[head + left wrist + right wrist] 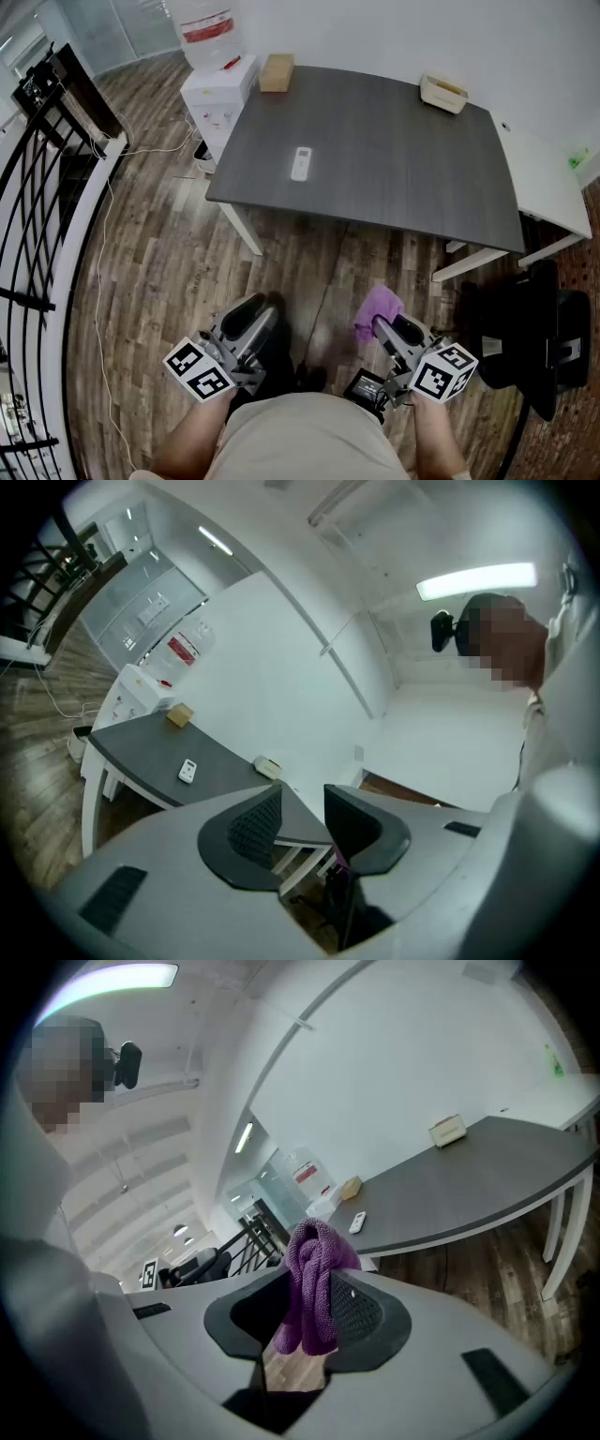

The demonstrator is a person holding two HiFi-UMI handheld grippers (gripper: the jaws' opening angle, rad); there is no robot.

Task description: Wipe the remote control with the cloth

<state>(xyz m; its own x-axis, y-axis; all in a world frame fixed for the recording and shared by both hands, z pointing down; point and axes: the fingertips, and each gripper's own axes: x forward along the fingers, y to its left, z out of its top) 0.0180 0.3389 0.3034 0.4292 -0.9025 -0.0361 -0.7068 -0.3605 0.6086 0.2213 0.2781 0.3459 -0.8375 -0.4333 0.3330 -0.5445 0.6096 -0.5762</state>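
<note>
The white remote control [300, 163] [188, 772] [357, 1222] lies on the dark grey table [403, 178] near its left front edge, well ahead of both grippers. My right gripper [386, 330] [305, 1312] is held low over the wooden floor and is shut on a bunched purple cloth [378, 309] [314, 1283], which sticks out past its tips. Beside it, my left gripper [247, 319] [302, 819] stands open, a narrow gap between its jaws and nothing in it.
A cardboard box [277, 72] and a beige tray [442, 93] sit at the table's far edge. A water dispenser [217, 75] stands at its left, a white table [548, 183] at its right. Black chair [539, 337] on the right, black railing [47, 169] on the left.
</note>
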